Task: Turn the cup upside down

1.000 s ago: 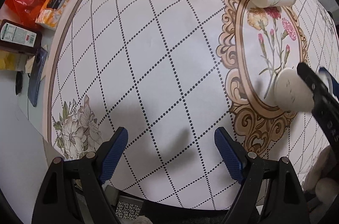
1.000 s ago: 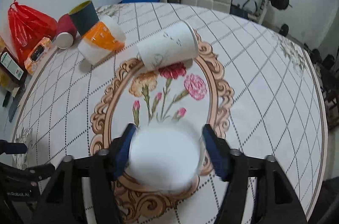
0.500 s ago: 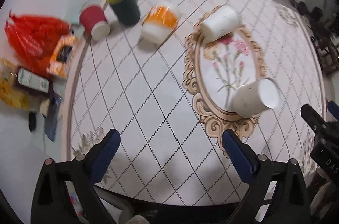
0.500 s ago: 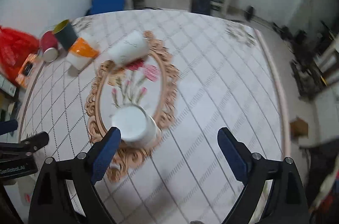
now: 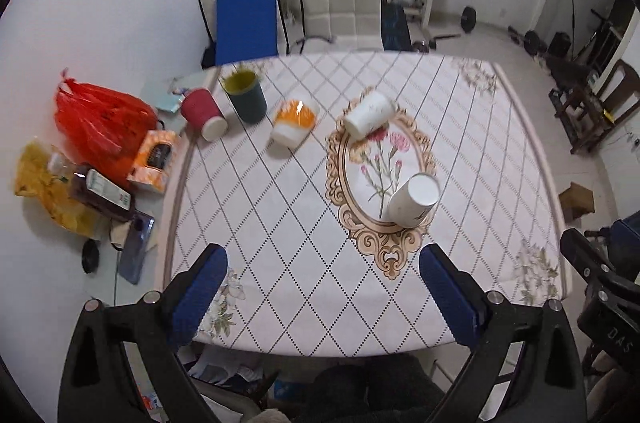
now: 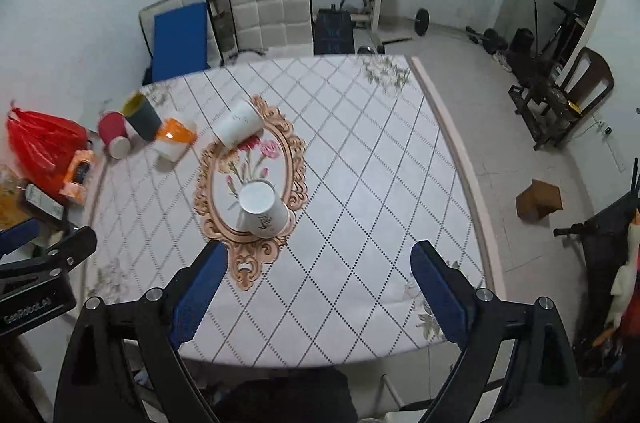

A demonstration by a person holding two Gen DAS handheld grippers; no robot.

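Note:
A white paper cup [image 5: 414,199] stands upside down on the flower medallion of the tablecloth; it also shows in the right wrist view [image 6: 264,210]. A second white cup [image 5: 370,113] lies on its side at the medallion's far end, also in the right wrist view [image 6: 237,123]. My left gripper [image 5: 322,291] is open and empty, high above the table's near edge. My right gripper [image 6: 316,287] is open and empty, above the near edge, back from the upside-down cup.
An orange-and-white cup [image 5: 294,122], a red cup [image 5: 202,114] and a dark green cup [image 5: 245,95] sit at the table's far left. A red bag [image 5: 100,121], bottle [image 5: 100,187] and phone [image 5: 138,249] lie left of the cloth. Chairs and weights stand behind.
My right gripper has opened and let go of the white cup, which now stands upside down. Both grippers have risen and drawn back from the table.

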